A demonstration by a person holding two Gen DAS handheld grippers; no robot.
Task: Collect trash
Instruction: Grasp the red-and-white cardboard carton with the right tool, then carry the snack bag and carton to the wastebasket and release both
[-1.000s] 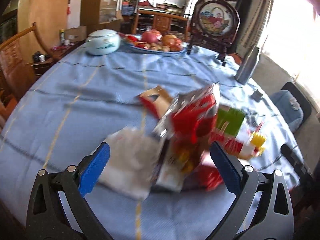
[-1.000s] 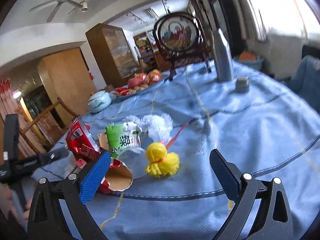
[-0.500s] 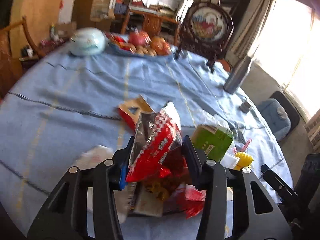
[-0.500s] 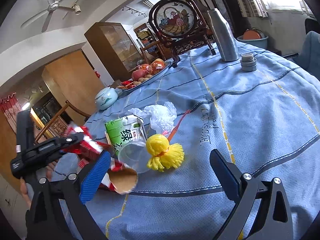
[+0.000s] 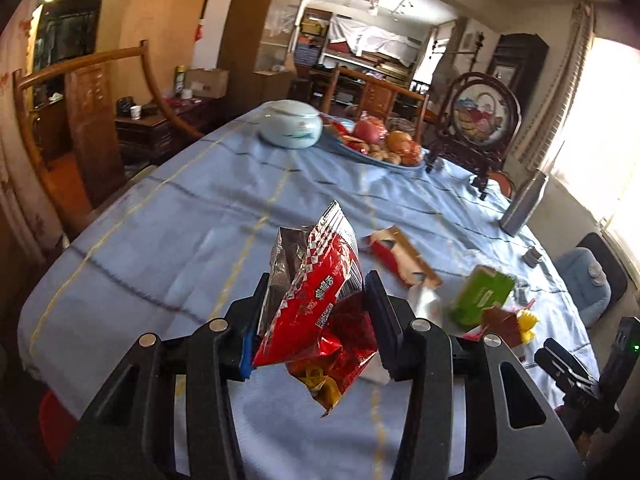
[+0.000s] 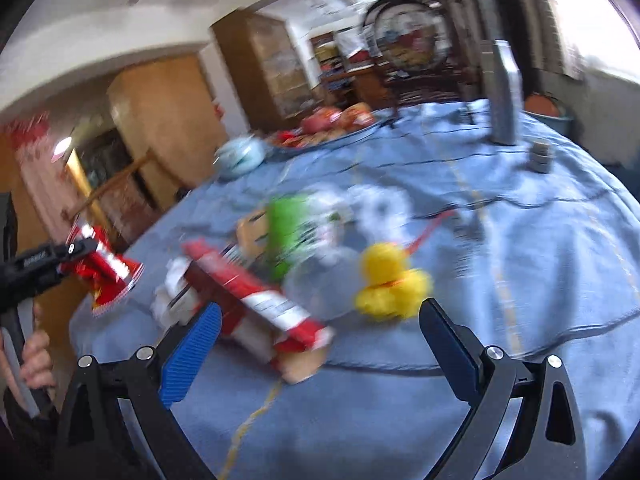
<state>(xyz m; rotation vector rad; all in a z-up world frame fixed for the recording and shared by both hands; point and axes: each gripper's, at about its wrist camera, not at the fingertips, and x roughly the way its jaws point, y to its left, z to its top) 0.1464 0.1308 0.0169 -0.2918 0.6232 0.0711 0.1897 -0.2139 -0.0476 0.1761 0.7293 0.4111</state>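
The left gripper (image 5: 316,312), clamped on a red snack wrapper (image 5: 320,292) lifted above the blue tablecloth (image 5: 180,220), should stay squeezed while the empty, wide-open right gripper (image 6: 320,332) approaches remaining litter.

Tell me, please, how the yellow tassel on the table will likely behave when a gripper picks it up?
The yellow tassel looks soft and fringed, so probably light and squashy. Its red cord would likely dangle. It seems unlikely to roll on the blue tablecloth.
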